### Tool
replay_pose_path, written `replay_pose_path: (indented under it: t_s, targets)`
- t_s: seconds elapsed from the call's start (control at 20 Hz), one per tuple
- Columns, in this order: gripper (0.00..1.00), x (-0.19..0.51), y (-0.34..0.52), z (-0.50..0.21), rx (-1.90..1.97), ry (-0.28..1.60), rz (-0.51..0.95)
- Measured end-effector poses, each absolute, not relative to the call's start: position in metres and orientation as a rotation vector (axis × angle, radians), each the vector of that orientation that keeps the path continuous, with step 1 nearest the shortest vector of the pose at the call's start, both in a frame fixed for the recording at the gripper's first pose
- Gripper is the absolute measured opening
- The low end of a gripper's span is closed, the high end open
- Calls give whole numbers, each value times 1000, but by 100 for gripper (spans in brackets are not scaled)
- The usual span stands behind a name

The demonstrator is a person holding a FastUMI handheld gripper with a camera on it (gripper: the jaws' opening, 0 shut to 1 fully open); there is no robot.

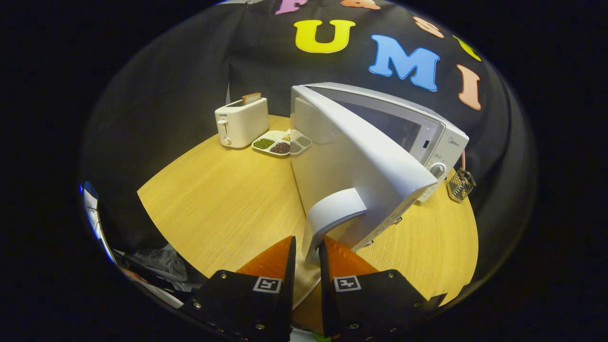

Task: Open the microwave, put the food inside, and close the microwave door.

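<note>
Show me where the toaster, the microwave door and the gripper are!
toaster (242, 122), gripper view, its front side.
microwave door (342, 161), gripper view, its flat panel.
gripper (307, 254), gripper view, between fingertips pinching the door's handle.

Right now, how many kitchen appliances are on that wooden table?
2. A white microwave stands just ahead of the gripper, whose fingers pinch the open microwave door by its handle. A toaster sits beyond, left of the door, beside a divided tray. The door may hide more.

White microwave (427, 137) on table, door (351, 161) swung open.
</note>
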State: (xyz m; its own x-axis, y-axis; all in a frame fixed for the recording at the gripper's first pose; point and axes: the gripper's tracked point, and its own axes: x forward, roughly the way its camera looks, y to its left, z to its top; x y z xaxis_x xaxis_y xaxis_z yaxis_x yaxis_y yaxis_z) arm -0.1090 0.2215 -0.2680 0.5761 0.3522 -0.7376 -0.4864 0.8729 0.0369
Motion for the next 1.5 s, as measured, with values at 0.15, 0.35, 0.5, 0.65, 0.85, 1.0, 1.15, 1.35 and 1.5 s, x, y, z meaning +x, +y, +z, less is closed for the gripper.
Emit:
replay_pose_path:
  t_s: [0.15, 0.35, 0.5, 0.65, 0.85, 1.0, 1.15, 1.35, 1.5]
  targets:
    - [26, -124, 241, -270, -173, 829, 524]
    - [26, -134, 259, -267, -189, 819, 530]
    - [26, -142, 271, -266, -208, 817, 537]
    - [26, -152, 286, -263, -214, 816, 558]
    - [26, -166, 315, -257, -192, 813, 610]
    - [26, -172, 334, -257, -201, 802, 649]
    - [25, -177, 356, -254, -200, 787, 706]
    - [25, -184, 383, -231, -154, 719, 831]
    - [41, -198, 398, -200, -71, 661, 959]
